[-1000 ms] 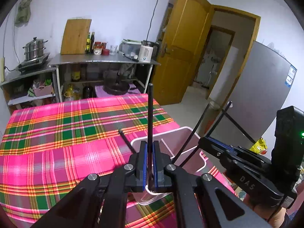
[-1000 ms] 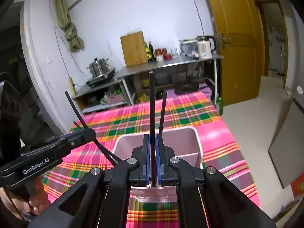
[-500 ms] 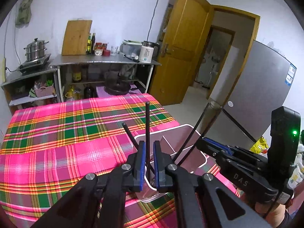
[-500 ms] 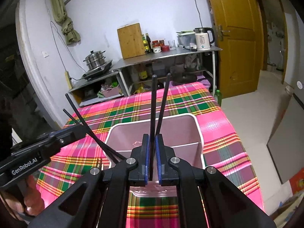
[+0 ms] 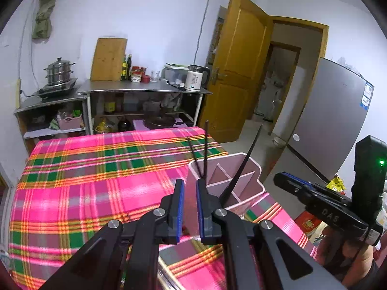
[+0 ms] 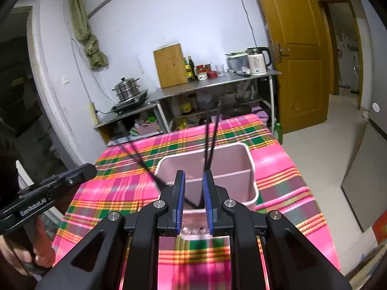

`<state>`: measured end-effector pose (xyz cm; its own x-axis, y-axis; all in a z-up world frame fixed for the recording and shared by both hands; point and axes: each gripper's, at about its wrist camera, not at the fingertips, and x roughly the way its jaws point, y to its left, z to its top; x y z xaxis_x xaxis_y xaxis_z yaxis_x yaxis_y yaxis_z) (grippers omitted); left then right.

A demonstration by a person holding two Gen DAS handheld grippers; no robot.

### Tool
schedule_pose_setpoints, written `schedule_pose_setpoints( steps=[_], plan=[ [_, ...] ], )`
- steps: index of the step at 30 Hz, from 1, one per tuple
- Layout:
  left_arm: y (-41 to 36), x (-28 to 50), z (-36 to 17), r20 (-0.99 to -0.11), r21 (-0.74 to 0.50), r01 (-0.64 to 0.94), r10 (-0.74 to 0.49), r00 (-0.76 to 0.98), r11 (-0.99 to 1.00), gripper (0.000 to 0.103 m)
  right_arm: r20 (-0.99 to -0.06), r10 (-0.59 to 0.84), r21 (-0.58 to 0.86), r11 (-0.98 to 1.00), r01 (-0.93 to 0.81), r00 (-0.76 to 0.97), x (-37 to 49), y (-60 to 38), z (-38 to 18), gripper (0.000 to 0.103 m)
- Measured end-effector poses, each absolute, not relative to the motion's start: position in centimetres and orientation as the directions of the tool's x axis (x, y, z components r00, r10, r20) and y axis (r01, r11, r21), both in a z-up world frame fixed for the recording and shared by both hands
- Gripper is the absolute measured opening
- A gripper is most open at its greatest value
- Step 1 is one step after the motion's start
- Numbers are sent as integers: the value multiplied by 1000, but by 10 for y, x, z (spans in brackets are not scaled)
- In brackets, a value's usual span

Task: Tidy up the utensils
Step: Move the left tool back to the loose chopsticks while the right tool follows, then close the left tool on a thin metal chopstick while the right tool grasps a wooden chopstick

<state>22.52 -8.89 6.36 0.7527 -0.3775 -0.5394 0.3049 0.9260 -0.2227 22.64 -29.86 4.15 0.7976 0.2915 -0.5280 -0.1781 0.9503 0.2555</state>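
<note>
Chopsticks [image 6: 210, 142] stand in the pink caddy [image 6: 250, 183] near the tablecloth [image 5: 96, 169] edge at 3 o'clock; we note both tongs, left [image 5: 190, 207] and right [image 6: 194, 203], released, caddy at 12 o'clock.

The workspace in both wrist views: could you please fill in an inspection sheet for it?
Surface: table under a pink plaid cloth.
Job's things: black chopsticks stand in the pink divided bin.
Clutter: nothing seen on the cloth.
Grippers: left gripper and right gripper open, fingers empty.
Cables: wire runs down the wall.
Surroundings: steel shelves with kettle, steamer pot; wooden door; fridge.
</note>
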Motion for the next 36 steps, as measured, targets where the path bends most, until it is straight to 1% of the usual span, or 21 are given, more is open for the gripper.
schedule_pose_setpoints(
  steps=[8,19,29,36],
  plan=[
    [-62,181,48,-554,-208,263,-335,762,942,9,-527,335,247,940,-236,781,187,-275,40,16],
    [-26,142,13,-610,-215,199,-291,737,956,9,-545,384,235,923,-304,746,157,-253,28,15],
    [-4,128,-24,-677,-246,136,-271,684,960,10,-599,401,227,915,-333,693,147,-234,2,15],
    [5,136,-45,-711,-280,96,-274,648,955,10,-635,414,229,907,-353,652,150,-222,-16,15]
  ],
)
